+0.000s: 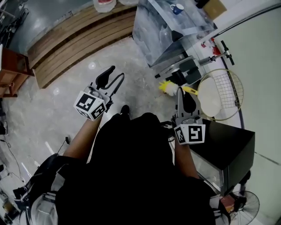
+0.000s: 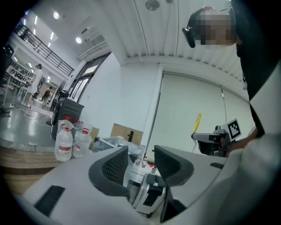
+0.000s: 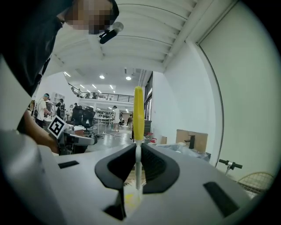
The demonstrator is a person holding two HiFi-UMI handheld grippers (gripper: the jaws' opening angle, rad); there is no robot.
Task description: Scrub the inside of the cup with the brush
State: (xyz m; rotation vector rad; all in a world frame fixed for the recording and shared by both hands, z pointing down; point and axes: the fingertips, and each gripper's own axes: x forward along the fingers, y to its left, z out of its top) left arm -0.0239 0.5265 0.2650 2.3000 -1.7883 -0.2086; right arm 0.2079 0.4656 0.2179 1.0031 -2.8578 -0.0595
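My right gripper (image 1: 185,95) (image 3: 138,151) is shut on the thin white stem of a brush (image 1: 168,88) with a yellow handle (image 3: 138,114). The brush juts out past the jaws, its yellow and white end pointing left in the head view. My left gripper (image 1: 115,75) (image 2: 140,154) is open and holds nothing, raised in front of the person's body. In the left gripper view the brush (image 2: 197,122) shows at the right. A blue and white cup (image 1: 177,8) stands far off on a plastic-covered table (image 1: 163,30). Both grippers are well away from it.
A badminton racket (image 1: 222,94) leans by the white wall at right. A black cabinet (image 1: 228,145) stands close by the right arm, with a fan (image 1: 240,207) below it. A wooden platform (image 1: 74,39) runs across the upper left. Water bottles (image 2: 66,140) stand on it.
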